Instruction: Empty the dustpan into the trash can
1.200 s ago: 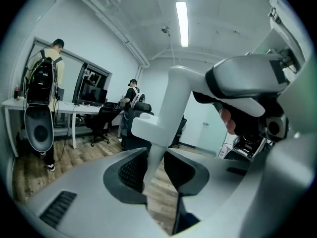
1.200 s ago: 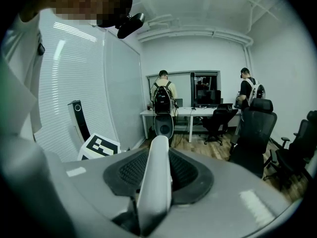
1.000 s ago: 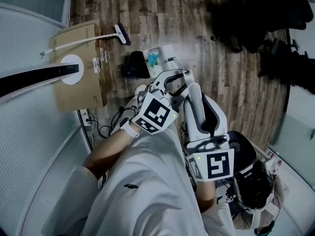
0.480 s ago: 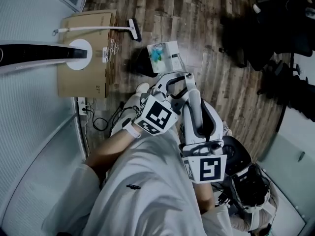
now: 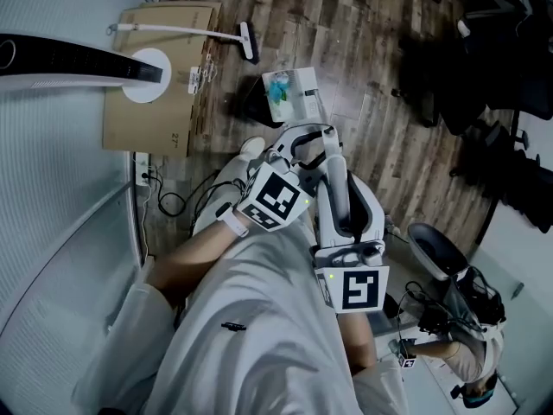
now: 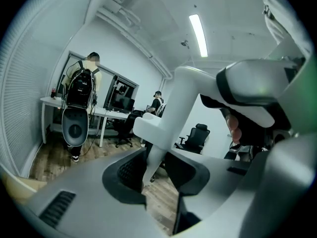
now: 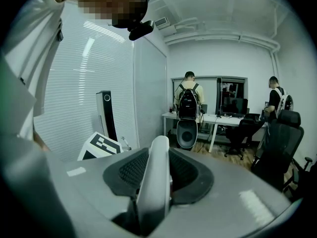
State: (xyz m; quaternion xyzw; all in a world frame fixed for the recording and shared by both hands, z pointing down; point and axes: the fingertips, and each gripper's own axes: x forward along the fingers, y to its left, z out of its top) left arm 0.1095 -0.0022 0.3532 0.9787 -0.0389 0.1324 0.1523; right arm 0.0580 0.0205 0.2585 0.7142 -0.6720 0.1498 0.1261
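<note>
While the right gripper point(image 7: 157, 168) and the left gripper point(image 6: 153, 170) are clamping its white handle point(image 5: 339, 188), the dustpan point(image 5: 289, 93) is pointing pan-first away from the person. Its long axis is running from the right fingers forward past the left ones. The pale pan is lying beyond both sets of fingertips, low by the wood floor point(image 5: 363, 50), and is carrying turquoise scraps point(image 5: 276, 89). The right gripper is squeezing the handle lengthwise, with the bar standing between its pads and ending just past their tips. The left gripper is pinching a thinner part farther forward. Its jaws have just been easing apart slightly, with the handle between them. A dark can point(image 5: 246, 111) is sitting just left of the pan. Farther beyond the fingers, a brush point(image 5: 186, 31) is lying across a cardboard box point(image 5: 164, 128).
</note>
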